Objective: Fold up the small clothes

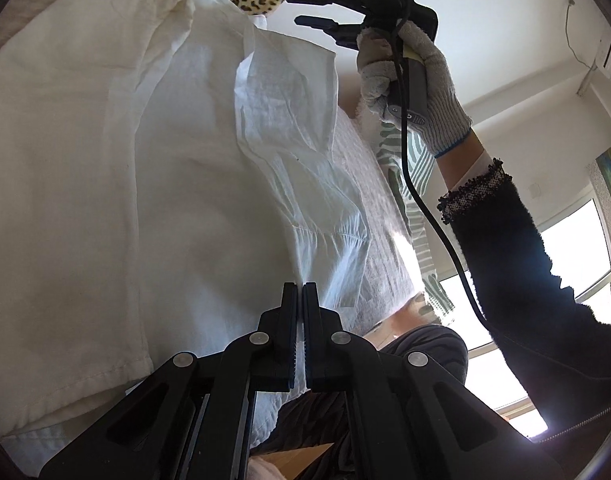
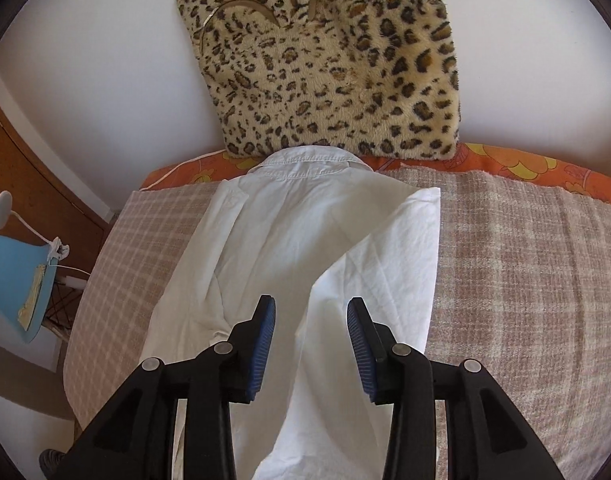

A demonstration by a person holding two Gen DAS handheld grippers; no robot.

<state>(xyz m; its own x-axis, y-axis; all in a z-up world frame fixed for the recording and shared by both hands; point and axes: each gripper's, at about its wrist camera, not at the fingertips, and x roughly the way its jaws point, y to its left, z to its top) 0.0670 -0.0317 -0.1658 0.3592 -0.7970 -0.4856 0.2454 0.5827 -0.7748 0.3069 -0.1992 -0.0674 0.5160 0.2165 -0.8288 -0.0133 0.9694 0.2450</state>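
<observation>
Mid-fold on the white shirt (image 2: 289, 240): my left tool (image 1: 299, 292) pinches its hem, right tool (image 2: 310, 312) spread and empty, so next I'd carry that hem toward the collar (image 2: 305, 164).

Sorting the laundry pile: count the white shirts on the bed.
1. The white shirt lies collar-up on the checked blanket, just below the leopard-print cushion. Nothing tells whether more lie beyond the frame.

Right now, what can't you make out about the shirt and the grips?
- White shirt hem: right wrist view, cut off by the bottom edge and right gripper.
- Left gripper: left wrist view, closed fingers hide how much fabric is pinched.
- Leopard cushion: top cut off.
</observation>
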